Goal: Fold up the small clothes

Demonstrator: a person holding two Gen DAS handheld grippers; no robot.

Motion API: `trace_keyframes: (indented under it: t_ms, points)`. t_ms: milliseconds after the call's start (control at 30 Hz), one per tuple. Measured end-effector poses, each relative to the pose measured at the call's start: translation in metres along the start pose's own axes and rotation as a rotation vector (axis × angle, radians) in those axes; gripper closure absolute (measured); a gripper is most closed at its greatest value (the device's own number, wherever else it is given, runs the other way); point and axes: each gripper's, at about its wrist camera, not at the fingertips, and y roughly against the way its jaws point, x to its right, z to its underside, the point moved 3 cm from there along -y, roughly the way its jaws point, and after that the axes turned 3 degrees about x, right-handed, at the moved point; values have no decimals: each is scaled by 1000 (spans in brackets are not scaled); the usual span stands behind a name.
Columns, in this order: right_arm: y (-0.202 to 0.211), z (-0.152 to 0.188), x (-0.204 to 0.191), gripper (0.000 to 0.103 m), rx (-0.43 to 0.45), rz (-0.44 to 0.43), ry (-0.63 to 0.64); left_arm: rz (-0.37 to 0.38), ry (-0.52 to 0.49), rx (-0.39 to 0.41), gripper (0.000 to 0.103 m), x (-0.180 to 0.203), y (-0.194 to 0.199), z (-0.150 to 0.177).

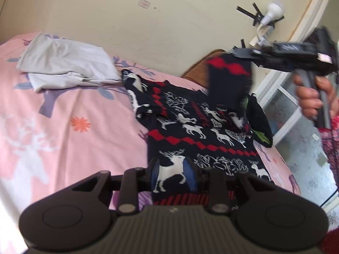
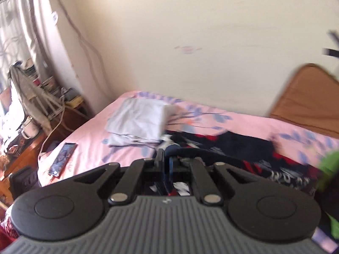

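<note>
A dark sweater (image 1: 197, 131) with white deer and red zigzag bands lies on the pink bed (image 1: 74, 116), its long axis running from 6 o'clock toward 12, hem nearest. The left gripper (image 1: 174, 174) straddles the hem, jaws slightly apart around the cloth. At 2 o'clock the right gripper (image 1: 237, 55) pinches a lifted sleeve (image 1: 229, 82). Folded white clothes (image 1: 65, 63) sit at 10 o'clock.
</note>
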Motion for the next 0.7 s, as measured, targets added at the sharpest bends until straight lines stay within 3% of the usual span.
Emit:
trace_keyframes:
  t_ms: [33,67,133,200,267,300,333,433,567,633,667,700]
  points:
    - [-22,-4,-2,82,-32,-14,14,-13,4,0,76,-3,1,-1]
    - [-37,-5,-4,66,-67,-15,36,-26,3,2,76,-5,1,-3]
    - [-37,-6,2,65,-53,-6,45,-43,-5,12,67,-9,3,-8]
    - [-12,-5,23,65,15,-20,13,-58,-13,26,61,-12,0,-16]
    - [22,-2,53,64,105,79,-15,-64,-18,34,58,-13,-9,-28]
    - [35,4,69,63,136,153,-33,-68,-27,42,52,-14,-16,-35]
    - [47,16,88,63,151,245,-46,-81,-33,52,45,-15,-24,-42]
    - [62,61,131,61,126,443,-77,-140,-13,56,44,-23,-51,-64]
    - [53,122,152,62,104,523,-81,-183,42,57,45,-34,-75,-80]
    - [34,147,155,67,54,535,-57,-205,58,59,48,-38,-81,-83]
    - [25,157,163,69,13,589,-39,-215,66,55,48,-41,-84,-83]
    - [29,162,172,50,48,623,-55,-225,74,48,48,-45,-86,-84]
